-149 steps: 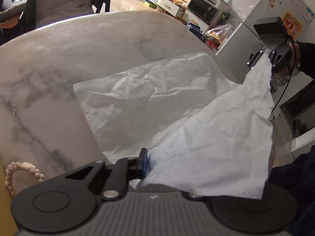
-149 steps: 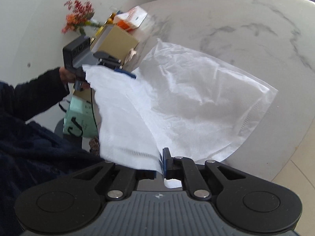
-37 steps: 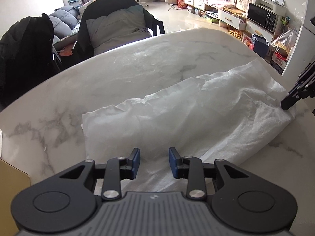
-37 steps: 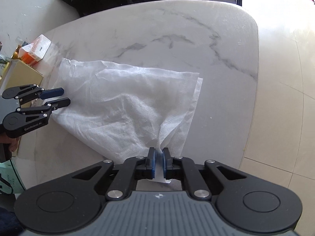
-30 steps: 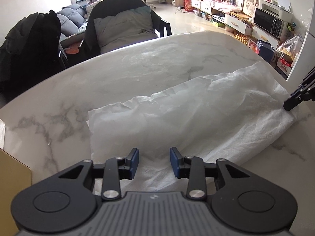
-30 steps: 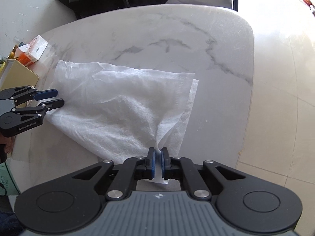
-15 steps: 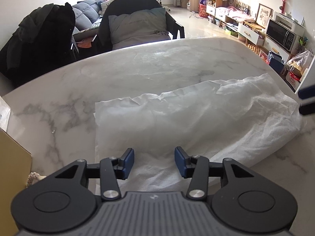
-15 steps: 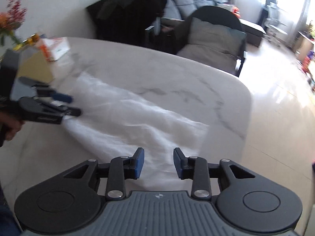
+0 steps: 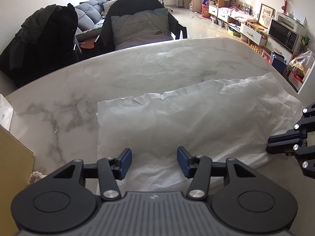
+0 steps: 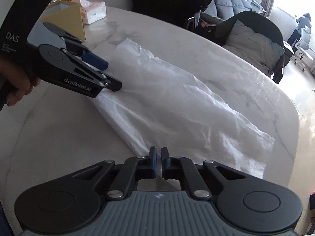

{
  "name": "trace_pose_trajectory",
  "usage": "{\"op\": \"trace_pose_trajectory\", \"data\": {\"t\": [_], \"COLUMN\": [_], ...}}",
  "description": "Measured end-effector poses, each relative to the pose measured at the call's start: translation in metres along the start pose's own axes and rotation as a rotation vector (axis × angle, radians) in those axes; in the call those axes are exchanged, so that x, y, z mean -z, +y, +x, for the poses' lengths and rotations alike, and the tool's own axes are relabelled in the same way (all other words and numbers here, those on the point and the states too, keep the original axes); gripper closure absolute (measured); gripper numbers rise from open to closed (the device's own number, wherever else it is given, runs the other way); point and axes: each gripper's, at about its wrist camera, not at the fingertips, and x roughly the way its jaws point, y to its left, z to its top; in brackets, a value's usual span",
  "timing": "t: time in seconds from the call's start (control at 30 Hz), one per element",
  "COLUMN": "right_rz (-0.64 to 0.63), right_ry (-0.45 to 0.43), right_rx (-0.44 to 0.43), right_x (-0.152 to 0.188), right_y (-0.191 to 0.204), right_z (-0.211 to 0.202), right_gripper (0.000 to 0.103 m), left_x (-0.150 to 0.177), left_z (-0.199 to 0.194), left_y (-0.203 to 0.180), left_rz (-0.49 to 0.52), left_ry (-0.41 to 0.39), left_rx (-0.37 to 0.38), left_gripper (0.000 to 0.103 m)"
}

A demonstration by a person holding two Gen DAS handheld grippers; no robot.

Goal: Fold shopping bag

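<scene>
The white shopping bag (image 9: 196, 118) lies flattened into a long, puffy band on the marble counter (image 9: 137, 72), running from mid-counter toward its right edge, so one lengthwise fold looks done and the crosswise fold seems next. The left claw (image 9: 154, 162) hovers over the bag's near long edge with its jaws standing moderately wide; they have just been opening, and though the fabric lies beneath them, the pads (image 9: 126, 160) press on nothing. The right claw (image 10: 158, 162) sits at the bag's right end, near the counter's right edge, its jaws having just been closing to a narrow slit; bag fabric reaches up to the tips, but whether a layer is pinched between them cannot be told. The next move probably calls for a sure pinch on that end, then carrying it across to the far end while the left claw steadies the middle, since the trapped air could make the layers slide. As for containers, a gold box (image 10: 67, 17) and a tissue pack (image 10: 94, 12) stand by the counter's far left corner; their contents are not visible.
</scene>
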Motion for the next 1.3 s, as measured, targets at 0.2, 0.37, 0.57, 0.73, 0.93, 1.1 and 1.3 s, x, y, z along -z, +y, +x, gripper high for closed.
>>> {"op": "trace_pose_trajectory", "data": {"t": [0.2, 0.37, 0.57, 0.73, 0.93, 1.1, 1.3], "right_rz": [0.041, 0.054, 0.056, 0.061, 0.057, 0.055, 0.049], "right_ry": [0.008, -0.013, 0.006, 0.003, 0.0, -0.004, -0.001], "right_rx": [0.063, 0.081, 0.083, 0.083, 0.085, 0.081, 0.074], "right_x": [0.024, 0.037, 0.032, 0.032, 0.034, 0.036, 0.036], "right_y": [-0.033, -0.039, -0.037, -0.036, -0.034, -0.035, -0.037], "right_z": [-0.013, -0.016, -0.012, -0.011, -0.01, -0.01, -0.011], "right_gripper": [0.096, 0.095, 0.095, 0.096, 0.096, 0.096, 0.095], "left_x": [0.0, -0.003, -0.015, -0.003, 0.017, 0.022, 0.031], "left_z": [0.001, 0.0, -0.022, -0.025, -0.012, -0.008, -0.007], "left_y": [0.001, -0.002, -0.029, -0.075, -0.091, -0.061, -0.017], "left_rz": [-0.002, 0.01, 0.131, 0.271, 0.297, 0.18, 0.038], "left_ry": [-0.001, 0.006, -0.07, -0.093, -0.084, -0.052, -0.016], "left_rx": [-0.004, -0.017, 0.016, 0.116, 0.138, 0.138, 0.119], "left_gripper": [0.048, 0.049, 0.057, 0.053, 0.048, 0.033, 0.025]}}
